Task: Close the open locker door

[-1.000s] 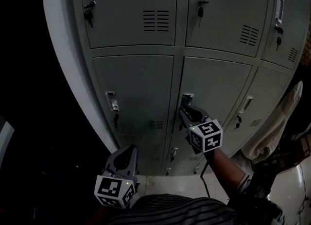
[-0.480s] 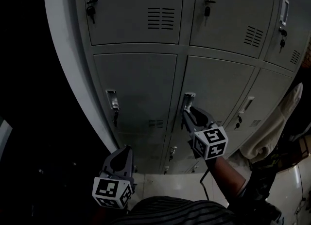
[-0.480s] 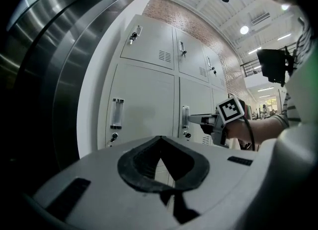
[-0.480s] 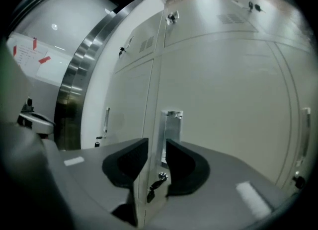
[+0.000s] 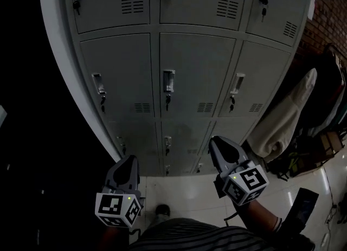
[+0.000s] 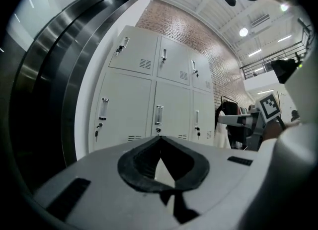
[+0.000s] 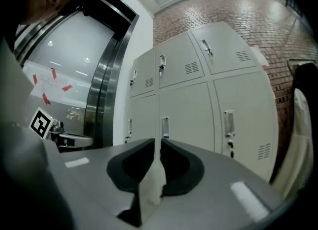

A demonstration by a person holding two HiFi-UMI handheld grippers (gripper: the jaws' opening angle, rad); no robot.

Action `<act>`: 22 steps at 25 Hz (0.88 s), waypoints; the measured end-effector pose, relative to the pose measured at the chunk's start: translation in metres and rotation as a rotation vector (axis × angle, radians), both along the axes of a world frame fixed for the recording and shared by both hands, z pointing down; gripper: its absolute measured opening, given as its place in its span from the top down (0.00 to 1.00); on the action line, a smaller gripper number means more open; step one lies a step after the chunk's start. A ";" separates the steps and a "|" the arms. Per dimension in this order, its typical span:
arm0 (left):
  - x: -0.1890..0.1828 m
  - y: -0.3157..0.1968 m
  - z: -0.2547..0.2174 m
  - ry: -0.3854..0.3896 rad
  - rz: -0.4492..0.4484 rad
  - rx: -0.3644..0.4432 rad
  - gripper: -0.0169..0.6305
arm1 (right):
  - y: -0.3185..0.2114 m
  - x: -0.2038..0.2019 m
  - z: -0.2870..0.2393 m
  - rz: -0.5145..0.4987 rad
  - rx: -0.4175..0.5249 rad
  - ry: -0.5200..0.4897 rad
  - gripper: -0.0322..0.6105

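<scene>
The grey sheet-metal locker bank point(image 5: 116, 71) is smooth and matt, cut into rectangular doors, each with a slotted louvre vent point(image 5: 205, 107) low down and an upright chrome pull handle point(image 5: 168, 81) with a small lock beneath it. A rough red brick wall point(image 5: 328, 17) stands to its right, and a limp off-white cloth point(image 5: 287, 120) hangs near the lockers there. The floor point(image 5: 184, 190) is glossy pale tile.

The left gripper point(image 5: 129, 160), grey moulded plastic with black rubbery pads, hangs low and well apart from the lockers. Its tips meet point(image 6: 159, 138) with nothing between them. The right gripper point(image 5: 214, 140), of the same build, carries a white marker cube point(image 5: 246, 182) at its rear. It also hangs clear of the lockers, its jaws only a thin slit apart point(image 7: 158, 142) and closing on nothing.

The centre locker door of the middle row point(image 5: 198, 65) lies ahead of the two grippers. It sits flush with its neighbours, seams even all round, and no door in view stands ajar.
</scene>
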State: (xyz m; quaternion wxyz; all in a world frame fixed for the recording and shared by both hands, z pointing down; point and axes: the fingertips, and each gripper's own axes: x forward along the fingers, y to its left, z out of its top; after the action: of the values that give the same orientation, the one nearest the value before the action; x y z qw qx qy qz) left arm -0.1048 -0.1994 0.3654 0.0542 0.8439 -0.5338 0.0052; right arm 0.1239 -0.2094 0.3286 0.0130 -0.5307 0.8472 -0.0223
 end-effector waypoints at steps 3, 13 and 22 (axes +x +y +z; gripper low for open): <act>0.028 0.055 0.007 0.012 -0.013 -0.010 0.97 | 0.063 0.034 0.015 0.015 -0.025 0.007 0.92; 0.077 0.191 0.024 -0.049 -0.023 -0.067 0.97 | 0.203 0.097 0.039 0.062 -0.118 -0.061 0.95; 0.076 0.214 0.009 -0.071 0.043 -0.032 0.97 | 0.239 0.068 0.039 0.069 -0.131 -0.123 0.95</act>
State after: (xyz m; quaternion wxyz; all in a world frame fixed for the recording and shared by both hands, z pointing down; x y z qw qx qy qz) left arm -0.0288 0.0151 0.3746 0.0485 0.8535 -0.5169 0.0449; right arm 0.1920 0.0295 0.3676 0.0310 -0.5570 0.8227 -0.1099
